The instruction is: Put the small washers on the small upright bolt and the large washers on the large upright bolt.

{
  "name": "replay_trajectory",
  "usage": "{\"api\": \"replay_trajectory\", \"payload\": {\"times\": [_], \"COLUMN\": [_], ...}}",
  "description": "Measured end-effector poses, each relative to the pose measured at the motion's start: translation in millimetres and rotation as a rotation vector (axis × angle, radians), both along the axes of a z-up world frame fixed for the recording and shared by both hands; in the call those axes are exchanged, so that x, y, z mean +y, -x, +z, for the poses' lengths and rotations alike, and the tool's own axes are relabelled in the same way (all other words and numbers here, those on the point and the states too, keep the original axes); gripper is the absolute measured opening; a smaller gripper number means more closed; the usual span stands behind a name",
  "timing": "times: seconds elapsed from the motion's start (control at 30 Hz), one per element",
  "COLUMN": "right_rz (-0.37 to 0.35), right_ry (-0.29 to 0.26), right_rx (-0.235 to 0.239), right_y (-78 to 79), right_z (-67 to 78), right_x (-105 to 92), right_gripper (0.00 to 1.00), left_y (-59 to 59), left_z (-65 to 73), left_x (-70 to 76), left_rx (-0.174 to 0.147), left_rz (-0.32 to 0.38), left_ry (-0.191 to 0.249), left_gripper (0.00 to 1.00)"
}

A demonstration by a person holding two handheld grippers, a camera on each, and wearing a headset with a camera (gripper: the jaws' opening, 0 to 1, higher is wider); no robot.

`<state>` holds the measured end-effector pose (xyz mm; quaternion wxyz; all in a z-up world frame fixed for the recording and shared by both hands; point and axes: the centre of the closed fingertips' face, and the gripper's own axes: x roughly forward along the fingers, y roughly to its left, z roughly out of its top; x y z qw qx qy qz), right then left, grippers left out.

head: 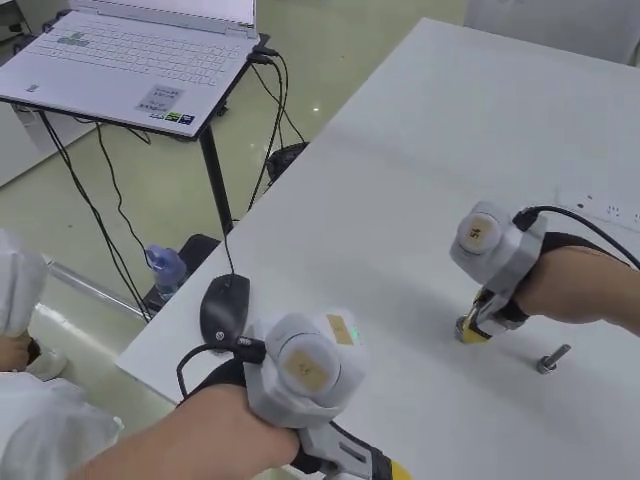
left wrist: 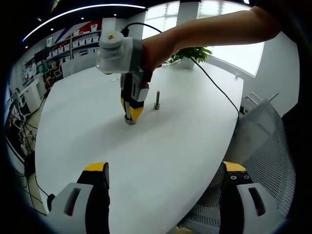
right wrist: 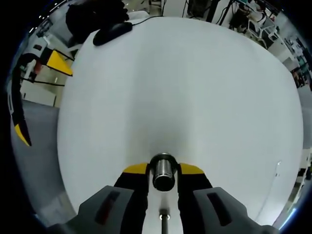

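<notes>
At the right middle of the head view, the right gripper is clenching the large bolt, which is standing on the white table, with a jaw pressing on each side. The small bolt is sitting near it, toward the lower right. At the bottom of its own view, the left gripper is hanging released, jaws wide apart.

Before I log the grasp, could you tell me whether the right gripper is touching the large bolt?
Touching. In the right gripper view, the jaws of the right gripper sit flush against both sides of the large bolt, with no gap showing.
</notes>
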<state>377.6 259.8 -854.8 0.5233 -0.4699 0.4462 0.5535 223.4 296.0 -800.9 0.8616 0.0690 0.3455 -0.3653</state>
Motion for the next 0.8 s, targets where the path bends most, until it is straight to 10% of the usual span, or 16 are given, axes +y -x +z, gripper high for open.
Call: {"api": "replay_trajectory", "payload": {"times": [0.8], "right_rz": [-0.016], "right_ry": [-0.059], "right_rx": [-0.005], "right_y": [-0.7], "right_z": [8.1], "right_x": [-1.0], "right_gripper": [0.31], "left_y": [1.3], "left_z": [5.2], "left_x": [-5.4], "left_rx": [-0.006], "left_rz": [-0.008], "left_ry": [0.002], "left_gripper": [0.93]}}
